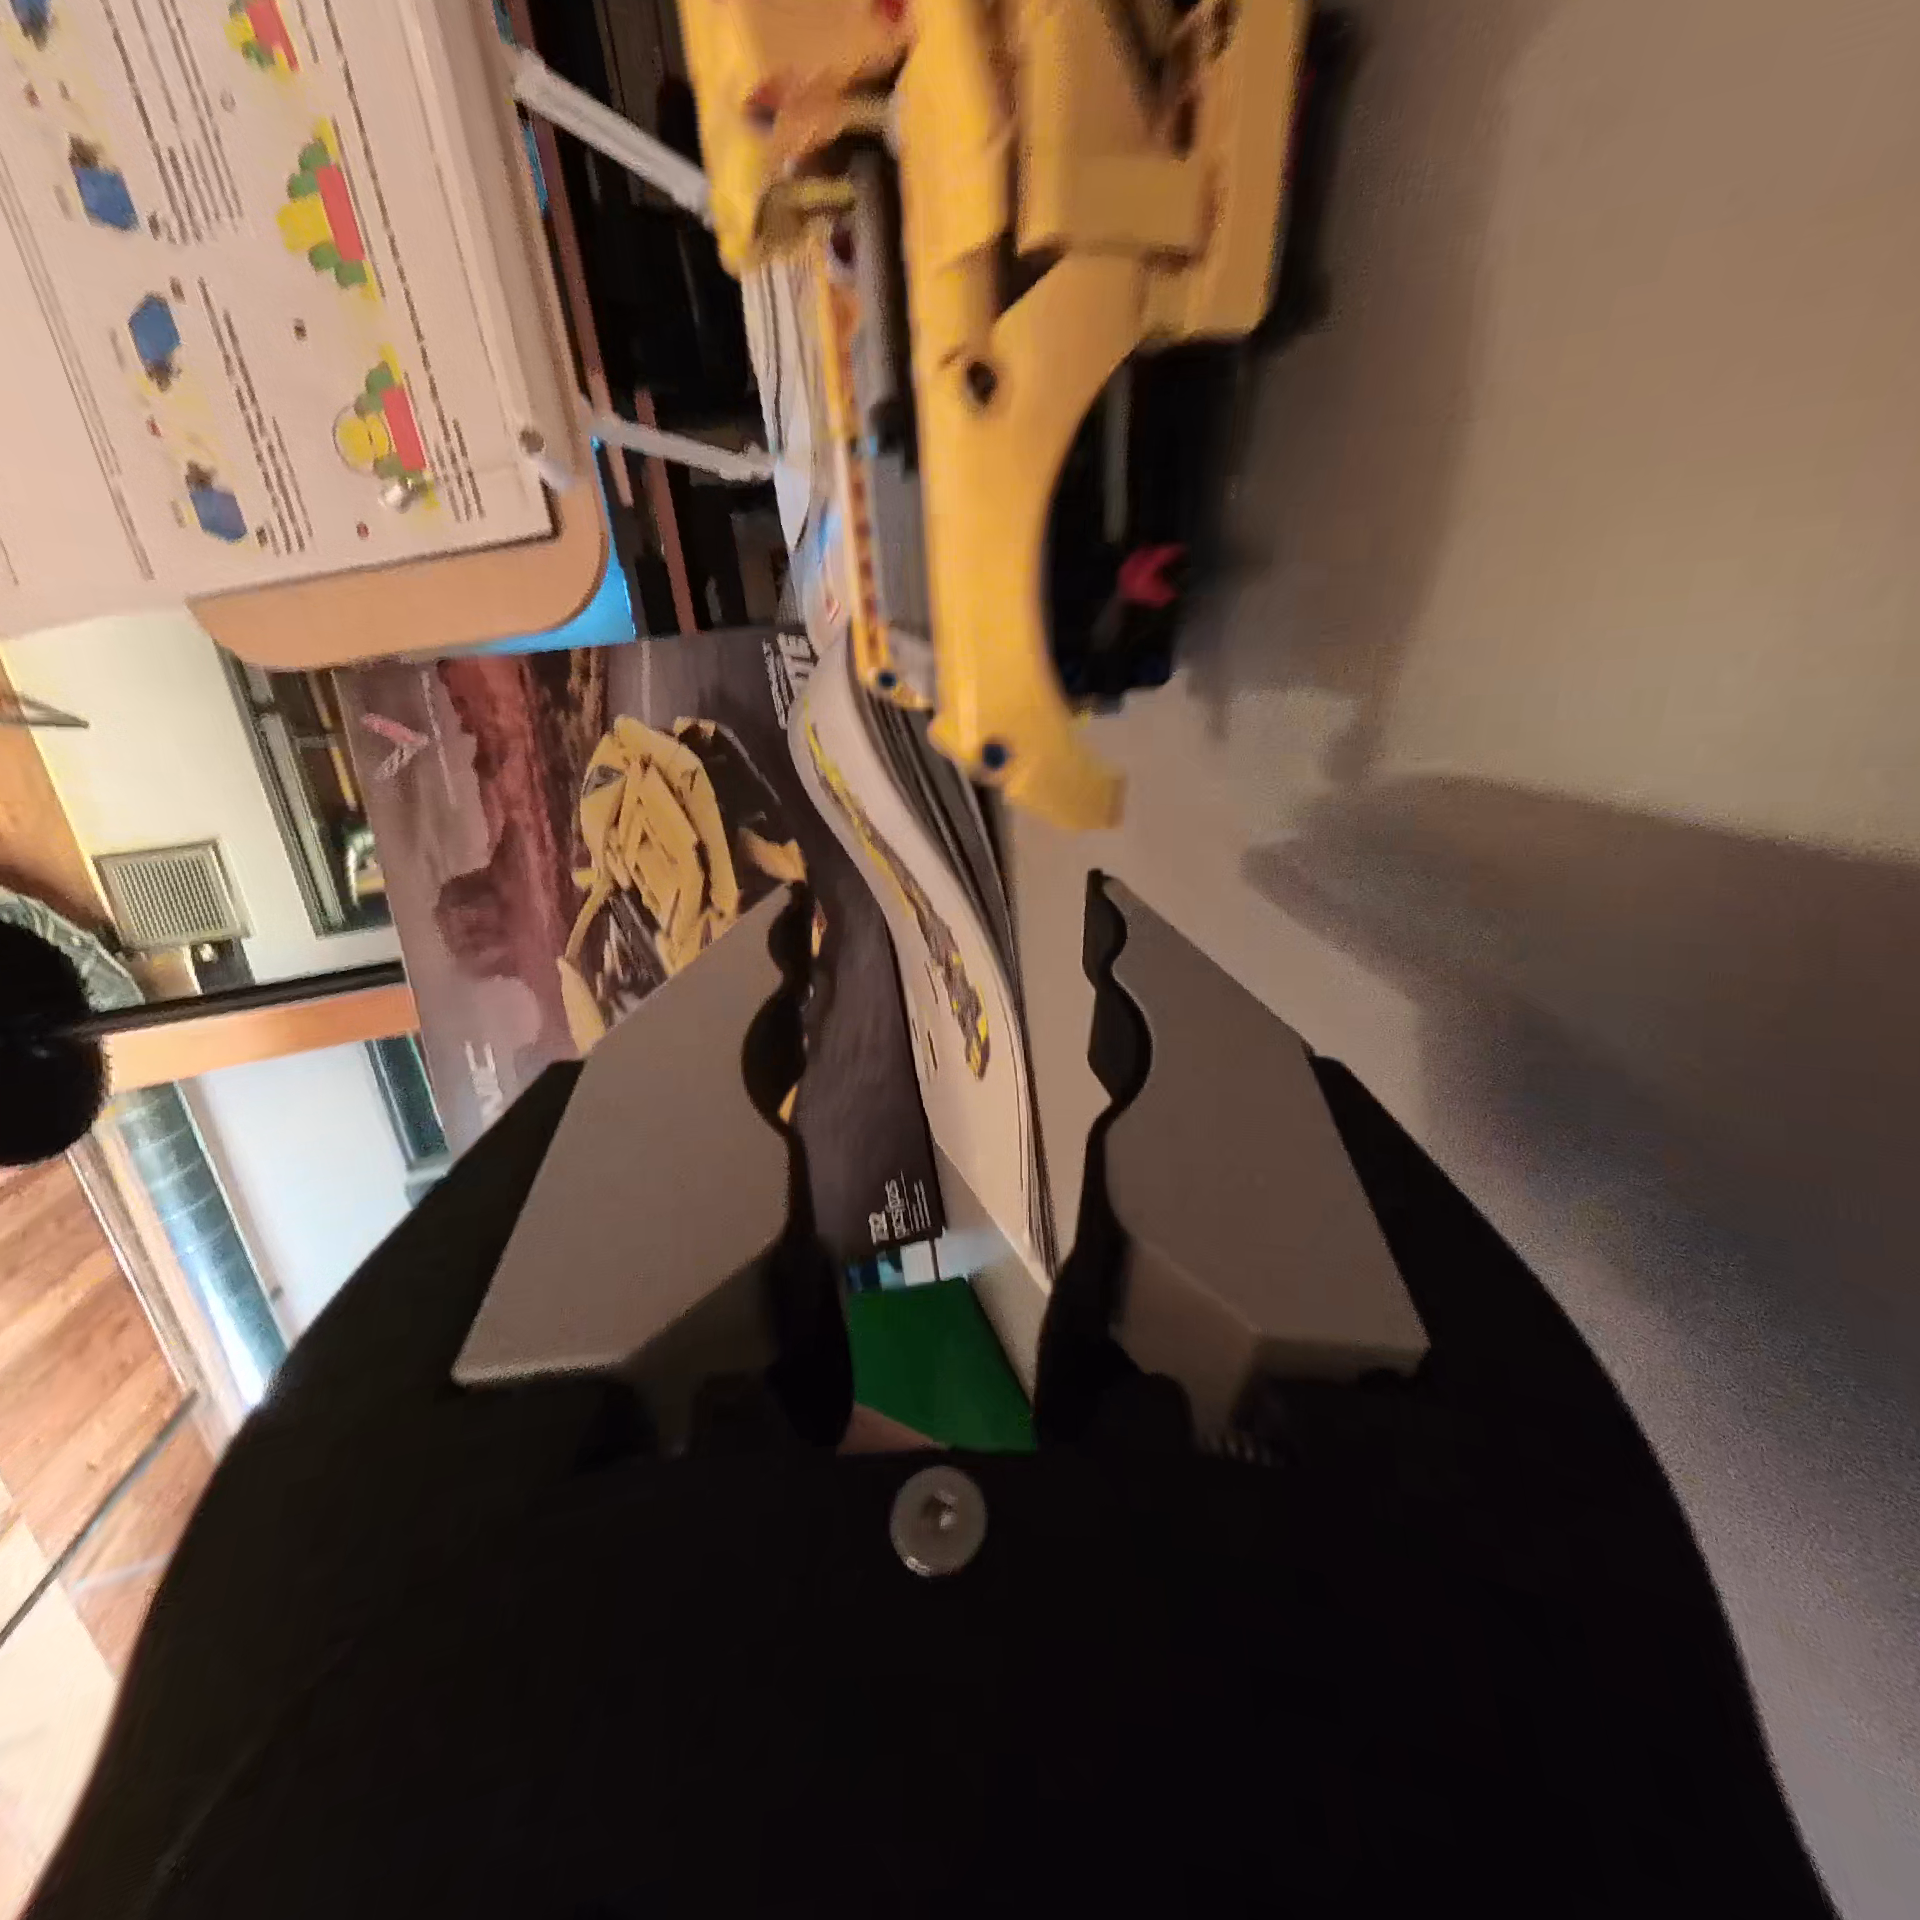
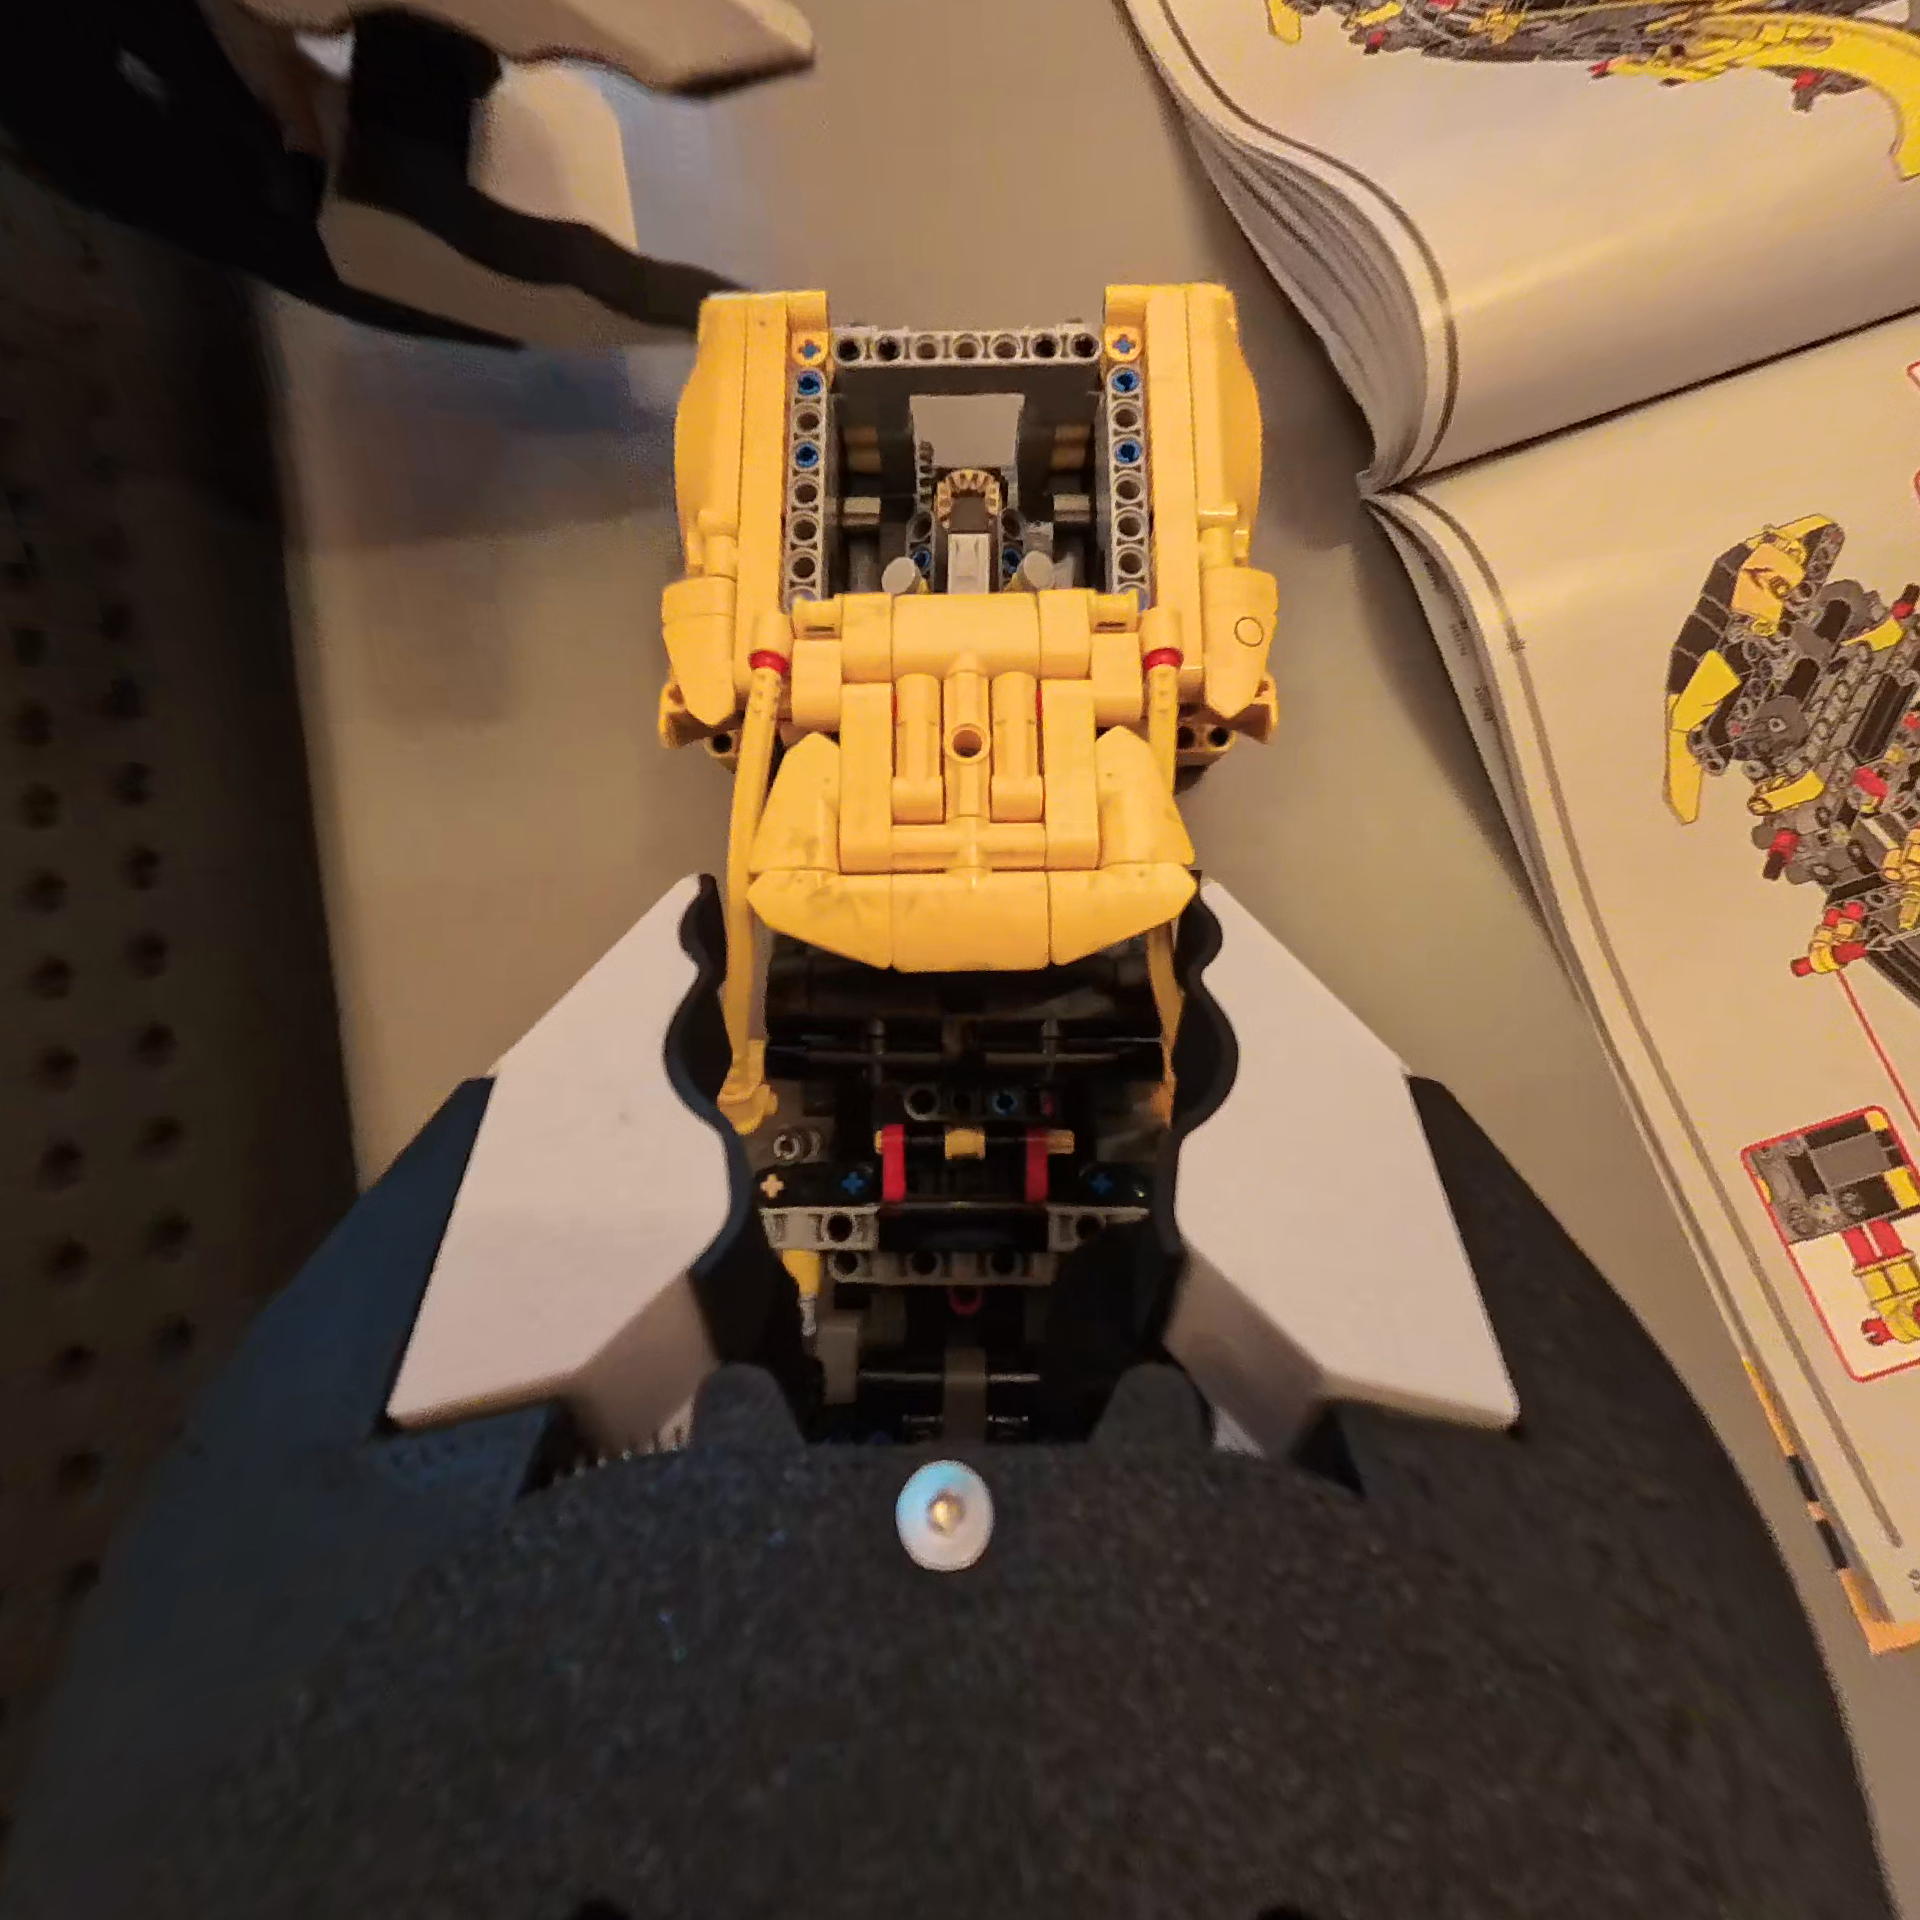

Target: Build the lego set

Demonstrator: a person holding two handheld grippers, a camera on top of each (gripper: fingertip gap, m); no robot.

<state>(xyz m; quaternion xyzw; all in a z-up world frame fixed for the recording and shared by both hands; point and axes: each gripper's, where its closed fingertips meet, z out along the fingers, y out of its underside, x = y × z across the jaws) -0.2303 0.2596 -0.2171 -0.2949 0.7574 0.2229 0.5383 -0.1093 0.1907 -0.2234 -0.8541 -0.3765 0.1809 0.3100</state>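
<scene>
Left wrist view
Left gripper (image 1: 940, 914): jaws parted by a moderate gap with nothing between them, raised above the desk (image 1: 1558, 520).
Yellow model car (image 1: 1029, 343): on the desk ahead of the jaws, blurred, a black and grey frame under its yellow panels.
Instruction booklet (image 1: 935, 935): lies open on the desk beside the car, pages curled up.
Set box (image 1: 582, 862): printed with a yellow car, stands past the booklet at the desk's far edge; whether anything is in it cannot be told.
Instruction sheet (image 1: 260, 270): on a board behind the box, showing coloured brick drawings.

Right wrist view
Right gripper (image 2: 951, 935): jaws spread wide around the dark frame end of the yellow model car (image 2: 966, 675); both pads sit against its sides.
Instruction booklet (image 2: 1558, 364): open just beside the car.
Left gripper (image 2: 499, 156): blurred, beyond the car's far end.
</scene>
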